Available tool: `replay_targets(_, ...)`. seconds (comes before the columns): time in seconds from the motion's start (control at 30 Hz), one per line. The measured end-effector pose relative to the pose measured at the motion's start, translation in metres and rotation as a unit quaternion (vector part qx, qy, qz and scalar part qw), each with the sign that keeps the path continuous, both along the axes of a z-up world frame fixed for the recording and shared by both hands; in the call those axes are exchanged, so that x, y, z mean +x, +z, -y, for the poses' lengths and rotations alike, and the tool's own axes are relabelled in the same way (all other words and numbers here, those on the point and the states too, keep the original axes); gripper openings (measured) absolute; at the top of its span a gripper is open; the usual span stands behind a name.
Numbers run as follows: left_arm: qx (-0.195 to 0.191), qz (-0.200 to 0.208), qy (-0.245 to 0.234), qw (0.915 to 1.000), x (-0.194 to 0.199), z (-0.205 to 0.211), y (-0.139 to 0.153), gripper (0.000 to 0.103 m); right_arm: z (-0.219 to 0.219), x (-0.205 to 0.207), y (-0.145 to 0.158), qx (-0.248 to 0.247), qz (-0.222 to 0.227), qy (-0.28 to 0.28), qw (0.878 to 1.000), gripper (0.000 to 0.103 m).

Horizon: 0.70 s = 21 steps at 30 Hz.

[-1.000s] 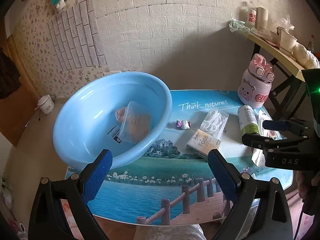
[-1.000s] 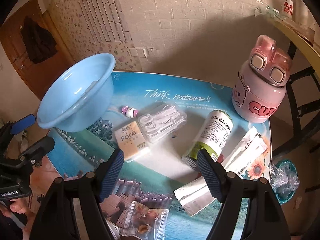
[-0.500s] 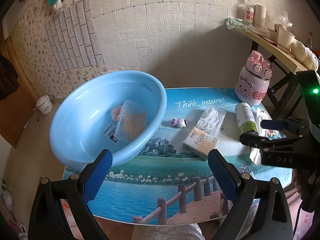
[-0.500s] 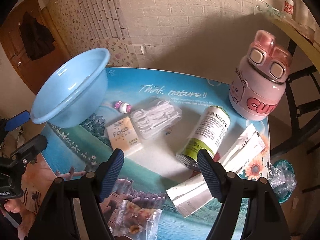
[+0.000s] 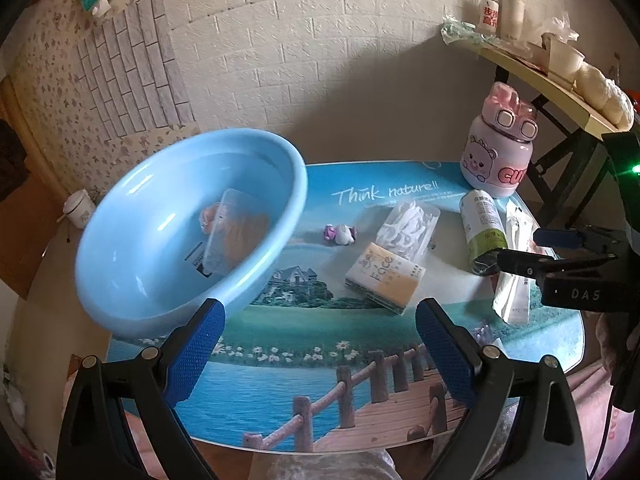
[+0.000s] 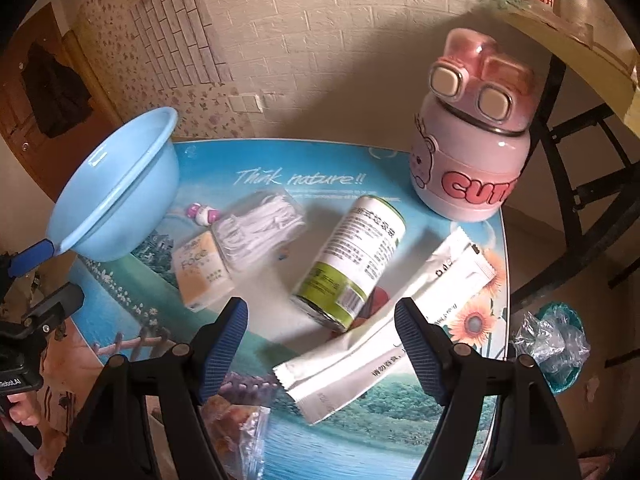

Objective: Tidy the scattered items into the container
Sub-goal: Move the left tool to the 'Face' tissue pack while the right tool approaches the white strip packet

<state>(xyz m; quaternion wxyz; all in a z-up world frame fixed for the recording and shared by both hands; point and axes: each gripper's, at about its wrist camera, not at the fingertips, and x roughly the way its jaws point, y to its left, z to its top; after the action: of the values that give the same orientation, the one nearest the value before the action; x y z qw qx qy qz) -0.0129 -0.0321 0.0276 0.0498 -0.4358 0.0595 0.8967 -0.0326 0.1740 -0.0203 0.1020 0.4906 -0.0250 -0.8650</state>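
Note:
A light blue basin sits tilted at the table's left end, with a clear box and a small pink item in it. My left gripper is open in front of it, over bare table, its left pad near the basin rim. Scattered on the table are a tiny pink-white toy, a floss-pick box, a "Face" tissue pack, a green can on its side and white sachets. My right gripper is open just above the can's near end.
A pink bear bottle stands at the table's back right. A snack bag lies at the near edge. A shelf on a black frame is to the right. A plastic bag lies on the floor.
My right gripper has come lower and nearer to the can and the sachets, which look bigger now. Its jaws stand as wide as before. The left gripper has hardly moved.

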Motion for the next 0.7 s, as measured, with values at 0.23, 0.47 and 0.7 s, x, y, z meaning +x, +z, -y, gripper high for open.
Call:
replay_targets(0.23,-0.001,-0.004,-0.039,0.9992,-0.002,-0.017,-0.005,0.097,-0.005,0.001,-0.003,-0.002,0.003,-0.003,1.0,0.078)
replay_targets(0.47,-0.01,-0.004,-0.071,0.9974,-0.012,-0.036,-0.015,0.097,-0.016,0.001,-0.004,-0.002,0.006,-0.008,1.0,0.078)
replay_targets(0.7,-0.012,0.016,-0.07,0.9974,-0.023,-0.043,-0.031,0.097,-0.022,-0.002,-0.01,-0.003,0.01,-0.011,1.0,0.078)
